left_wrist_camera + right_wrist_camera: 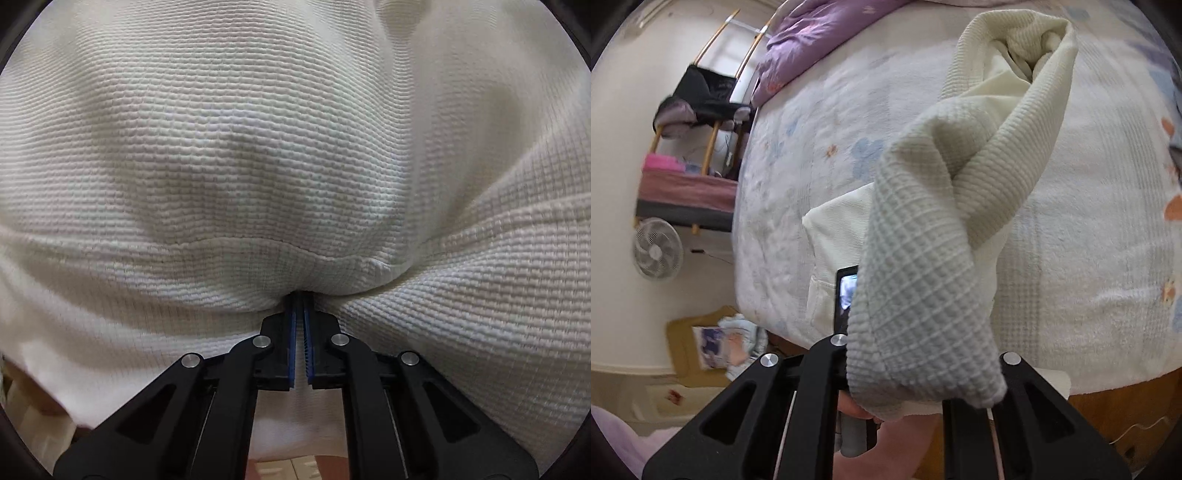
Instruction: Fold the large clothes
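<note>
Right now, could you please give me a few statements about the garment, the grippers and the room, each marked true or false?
1. The left gripper is shut on the cream waffle-knit garment. True.
2. The right gripper is open, with nothing between its fingers. False: a bunched end of the garment drapes over it and hides the fingertips.
3. The garment lies flat and neatly folded on the bed. False: part of it is lifted and twisted above the floral bedcover.
4. A white fan stands on the floor beside the bed. True.
5. The purple quilt covers the whole bed. False: it is heaped at the far end.
</note>
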`<act>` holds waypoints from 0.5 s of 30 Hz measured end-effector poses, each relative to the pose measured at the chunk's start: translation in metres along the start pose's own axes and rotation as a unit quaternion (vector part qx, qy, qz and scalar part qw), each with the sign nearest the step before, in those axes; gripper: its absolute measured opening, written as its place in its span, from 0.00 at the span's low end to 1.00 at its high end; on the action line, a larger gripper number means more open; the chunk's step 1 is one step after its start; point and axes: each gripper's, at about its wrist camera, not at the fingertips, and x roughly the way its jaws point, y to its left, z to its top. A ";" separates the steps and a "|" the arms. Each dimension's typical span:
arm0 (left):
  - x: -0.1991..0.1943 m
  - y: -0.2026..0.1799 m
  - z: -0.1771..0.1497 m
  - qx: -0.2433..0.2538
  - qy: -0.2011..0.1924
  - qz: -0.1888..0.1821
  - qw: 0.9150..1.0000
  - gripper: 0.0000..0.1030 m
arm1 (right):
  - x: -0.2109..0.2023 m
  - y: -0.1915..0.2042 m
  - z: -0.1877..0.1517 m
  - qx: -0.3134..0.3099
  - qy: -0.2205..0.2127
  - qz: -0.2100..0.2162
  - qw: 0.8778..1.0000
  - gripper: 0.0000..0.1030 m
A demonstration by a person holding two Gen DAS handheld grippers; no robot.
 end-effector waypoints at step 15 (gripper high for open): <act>-0.171 0.158 -0.014 -0.006 -0.092 0.051 0.994 0.04 | 0.077 0.110 0.007 -0.051 0.056 -0.033 0.997 0.12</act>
